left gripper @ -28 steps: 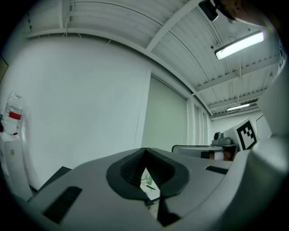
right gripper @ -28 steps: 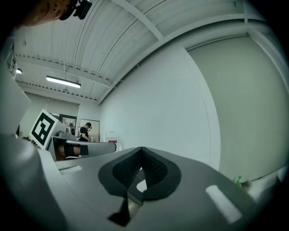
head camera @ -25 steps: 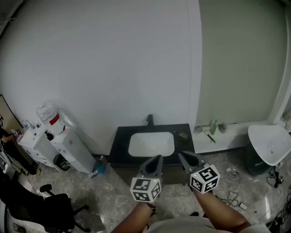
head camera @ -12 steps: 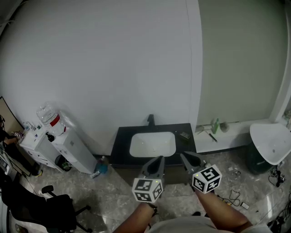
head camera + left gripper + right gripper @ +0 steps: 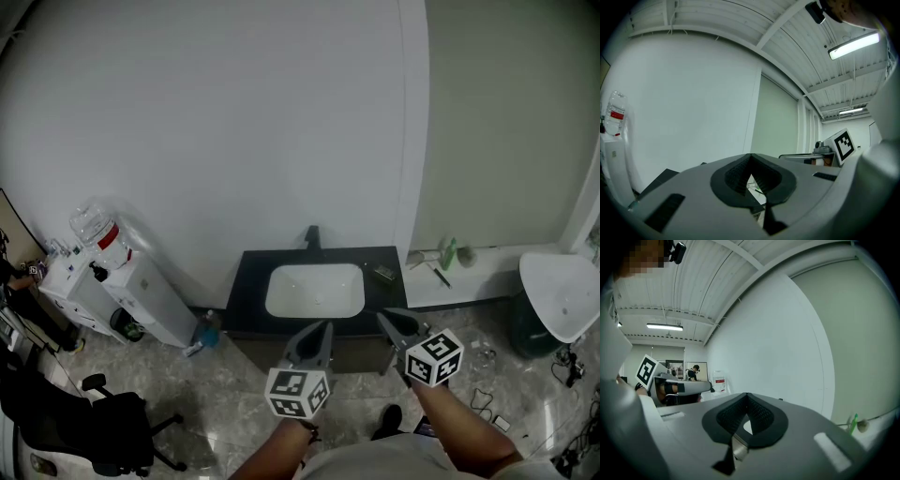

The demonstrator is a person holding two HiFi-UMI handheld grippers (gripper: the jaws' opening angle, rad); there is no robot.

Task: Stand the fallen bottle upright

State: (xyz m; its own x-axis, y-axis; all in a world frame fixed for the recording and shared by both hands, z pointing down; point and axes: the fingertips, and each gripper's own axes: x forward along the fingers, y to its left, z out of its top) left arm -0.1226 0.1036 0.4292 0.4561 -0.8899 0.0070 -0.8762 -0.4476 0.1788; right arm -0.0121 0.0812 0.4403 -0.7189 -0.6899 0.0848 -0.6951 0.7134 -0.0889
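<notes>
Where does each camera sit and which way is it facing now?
Head view: on the person's head, steeply down at the sink; forearms, left gripper, right gripper show.
Left gripper view: on that gripper, level along its shut fingers toward the wall; right gripper's cube shows.
Right gripper view: on that gripper, along its shut fingers; left gripper shows.
All three share the water dispenser.

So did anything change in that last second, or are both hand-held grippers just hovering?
Very little. The camera view shifted slightly, and a shoe now shows at the bottom. The right hand-held gripper edged a touch rightward. Nothing was grasped or released: both it and the left hand-held gripper stay shut and empty, facing the sink counter.
</notes>
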